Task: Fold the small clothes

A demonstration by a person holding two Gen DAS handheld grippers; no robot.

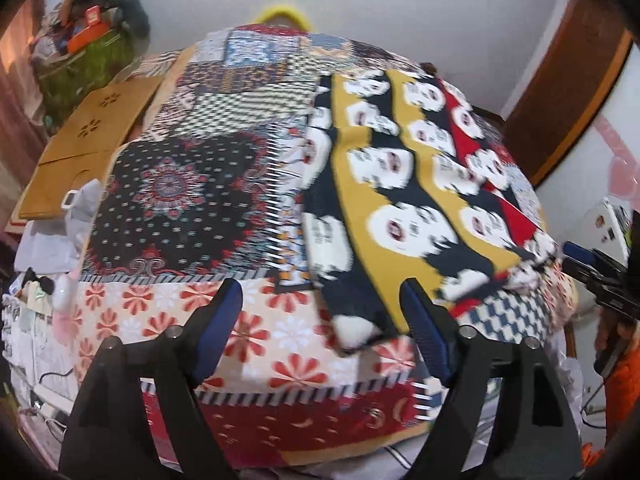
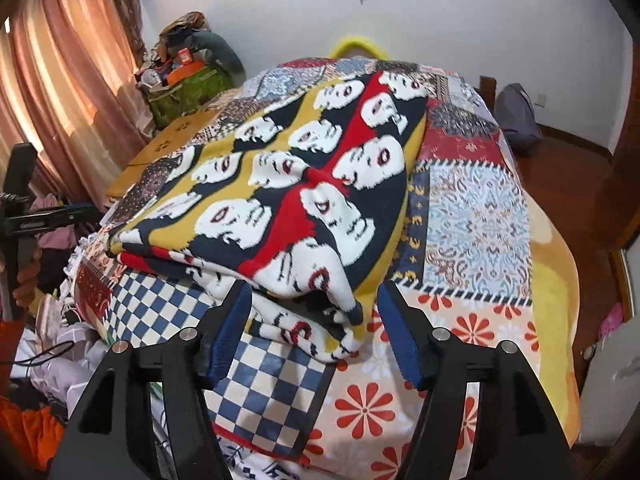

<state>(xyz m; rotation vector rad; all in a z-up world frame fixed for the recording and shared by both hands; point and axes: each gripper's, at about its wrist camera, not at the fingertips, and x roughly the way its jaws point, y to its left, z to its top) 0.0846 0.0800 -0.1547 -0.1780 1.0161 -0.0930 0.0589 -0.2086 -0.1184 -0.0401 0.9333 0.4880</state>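
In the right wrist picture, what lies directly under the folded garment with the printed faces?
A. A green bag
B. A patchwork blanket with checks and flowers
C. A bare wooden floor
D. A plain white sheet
B: the garment with the printed faces rests on the patchwork blanket, whose blue-and-white checks and red flowers show just below it, between the fingers of the open right gripper.

White walls (image 2: 460, 20), pink curtains (image 2: 60, 80), wooden floor (image 2: 568, 168)
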